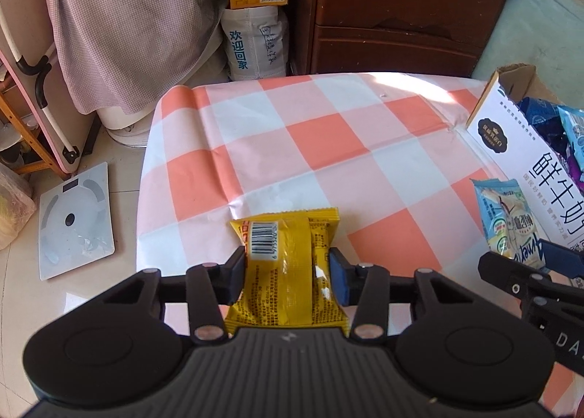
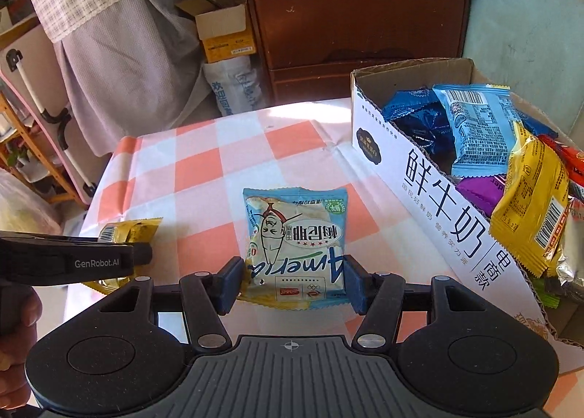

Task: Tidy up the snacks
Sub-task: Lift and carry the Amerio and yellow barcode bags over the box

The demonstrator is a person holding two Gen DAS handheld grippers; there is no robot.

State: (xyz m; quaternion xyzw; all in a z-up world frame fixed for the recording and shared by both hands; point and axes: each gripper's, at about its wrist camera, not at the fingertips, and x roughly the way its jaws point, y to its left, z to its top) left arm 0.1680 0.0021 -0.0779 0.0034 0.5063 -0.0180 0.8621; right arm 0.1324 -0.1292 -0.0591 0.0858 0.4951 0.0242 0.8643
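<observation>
Left wrist view: left hand-held gripper [image 1: 286,274] pinches yellow snack packet [image 1: 286,272]; right hand-held gripper [image 2: 292,281] pinches blue snack packet [image 2: 295,246].

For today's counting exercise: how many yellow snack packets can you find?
2: one yellow plastic snack packet gripped in the left tool, another in the white cardboard box. More may be hidden.

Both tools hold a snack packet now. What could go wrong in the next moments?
1. The left tool pinches the yellow packet so that it buckles; the contents might be crushed.
2. The right tool grips only the lower part of the light blue packet, which could slip.
3. The cardboard box looks heaped already: another yellow packet overhangs its wall and might fall out.
</observation>
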